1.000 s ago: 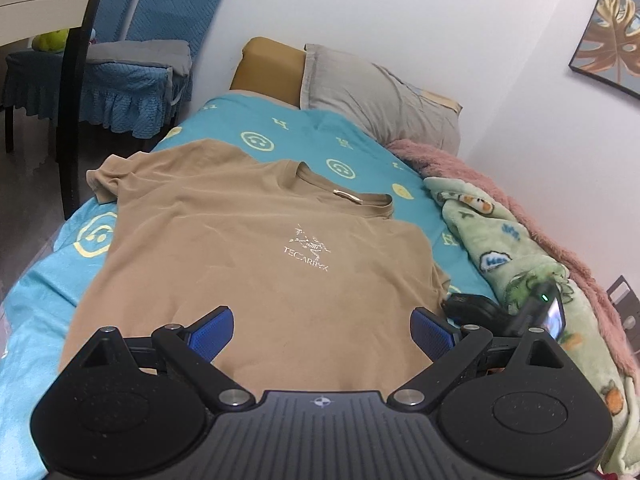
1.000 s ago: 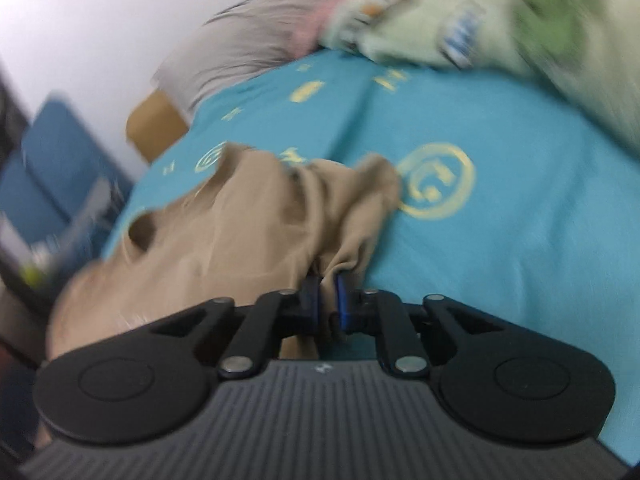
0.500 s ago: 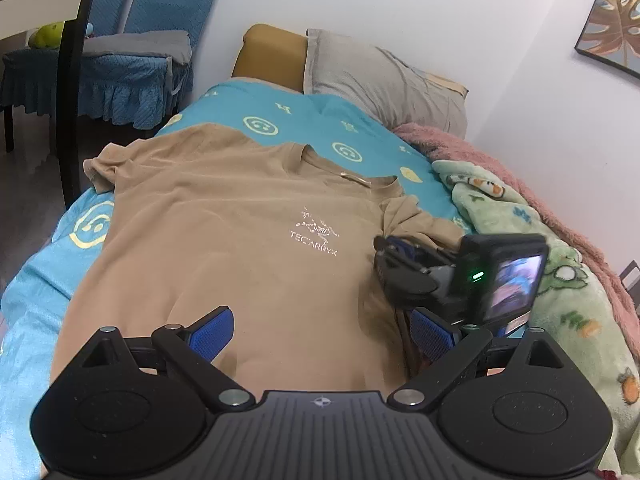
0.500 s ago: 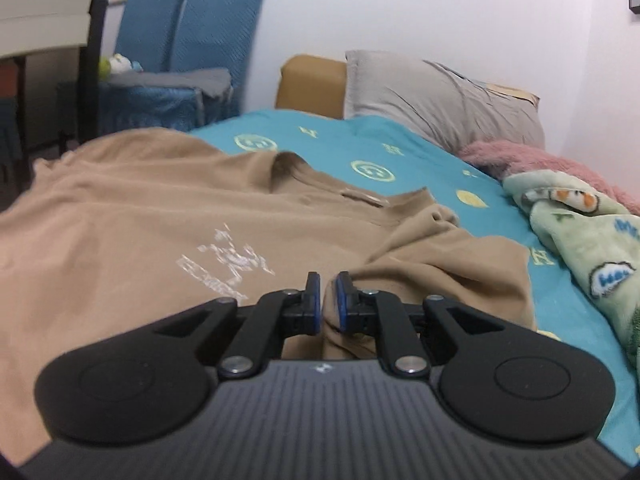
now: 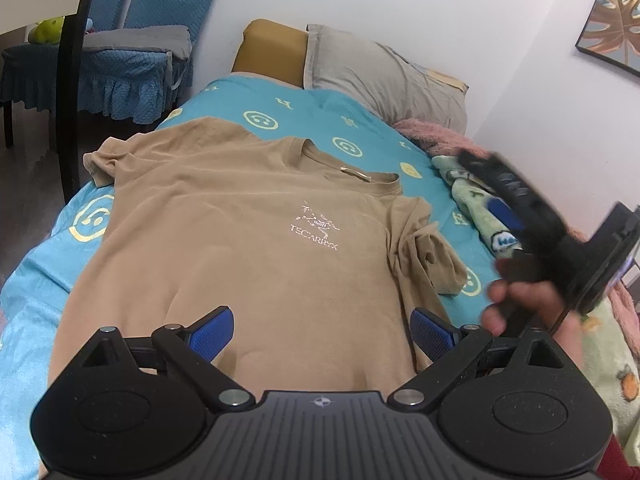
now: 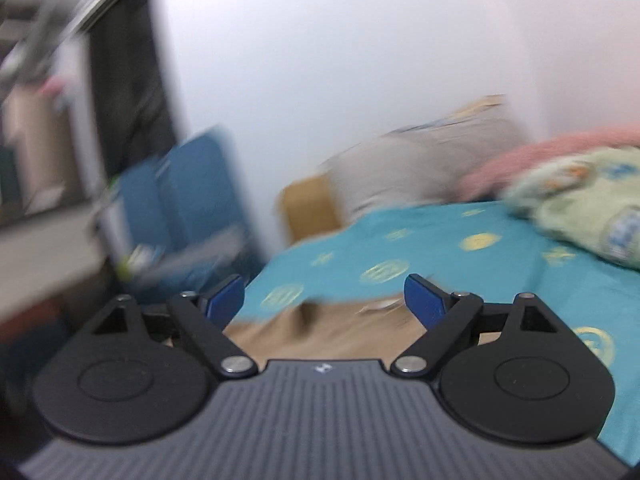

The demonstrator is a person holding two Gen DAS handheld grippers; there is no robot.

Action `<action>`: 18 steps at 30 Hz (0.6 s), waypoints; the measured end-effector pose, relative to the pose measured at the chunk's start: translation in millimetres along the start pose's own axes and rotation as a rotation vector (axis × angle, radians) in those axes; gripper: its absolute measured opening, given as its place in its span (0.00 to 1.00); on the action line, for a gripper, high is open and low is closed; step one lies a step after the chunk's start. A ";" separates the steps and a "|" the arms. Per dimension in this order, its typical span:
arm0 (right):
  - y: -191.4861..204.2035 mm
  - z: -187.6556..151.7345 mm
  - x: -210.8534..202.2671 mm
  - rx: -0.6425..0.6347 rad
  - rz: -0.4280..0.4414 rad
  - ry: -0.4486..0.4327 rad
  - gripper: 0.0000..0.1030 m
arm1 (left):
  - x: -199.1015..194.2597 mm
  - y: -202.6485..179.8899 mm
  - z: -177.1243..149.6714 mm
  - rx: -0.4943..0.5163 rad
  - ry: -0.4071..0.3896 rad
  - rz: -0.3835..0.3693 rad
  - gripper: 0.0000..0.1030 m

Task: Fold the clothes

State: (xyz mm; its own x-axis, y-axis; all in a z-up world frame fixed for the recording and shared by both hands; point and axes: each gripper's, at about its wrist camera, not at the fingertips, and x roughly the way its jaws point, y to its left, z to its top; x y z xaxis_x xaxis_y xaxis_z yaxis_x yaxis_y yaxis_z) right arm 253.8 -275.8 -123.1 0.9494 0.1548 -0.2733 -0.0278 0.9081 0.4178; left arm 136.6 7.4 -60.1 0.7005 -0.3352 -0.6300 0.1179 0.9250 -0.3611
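**Tan shirt flat on the bed, both grippers spread**

A bed (image 5: 304, 120) with a teal smiley-print sheet fills the room's middle, against a white wall (image 5: 400, 8). A grey pillow (image 5: 380, 76) and a tan cushion (image 5: 272, 48) sit at its head; a green blanket (image 5: 472, 196) and a pink one (image 5: 436, 140) run along its right edge. Blue-covered chairs (image 5: 120, 68) stand off the left side, and a leaf picture (image 5: 616, 28) hangs at right.

The shirt (image 5: 248, 248) lies face up across the bed's near half, collar toward the pillow, its right sleeve bunched near the right edge.

The left gripper (image 5: 320, 330) hovers over the hem, fingers wide apart, holding nothing. The right gripper (image 6: 324, 298), blurred, is also spread and empty, above the shirt; a hand (image 5: 524, 304) holds it near the bed's right edge.
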 end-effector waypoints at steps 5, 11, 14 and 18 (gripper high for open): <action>-68.8 7.1 -2.0 0.319 -0.177 -0.001 0.87 | 2.4 0.0 -0.6 -0.005 0.010 0.000 0.94; -111.2 -20.4 14.7 0.548 -0.208 0.108 0.77 | 7.0 -0.7 -1.8 -0.007 0.023 0.003 0.94; -104.5 -27.1 22.6 0.519 -0.185 0.136 0.76 | 8.2 -0.2 -2.2 -0.008 0.027 0.003 0.94; -95.0 -25.8 27.6 0.485 -0.141 0.161 0.48 | 9.9 -0.6 -2.8 -0.004 0.033 0.004 0.94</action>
State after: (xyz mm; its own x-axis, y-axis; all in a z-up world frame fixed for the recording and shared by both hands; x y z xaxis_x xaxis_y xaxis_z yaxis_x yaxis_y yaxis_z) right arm 274.5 -347.8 -192.7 0.8725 0.1361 -0.4694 0.2809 0.6463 0.7095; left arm 141.5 3.0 -68.1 0.6777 -0.3374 -0.6534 0.1125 0.9256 -0.3614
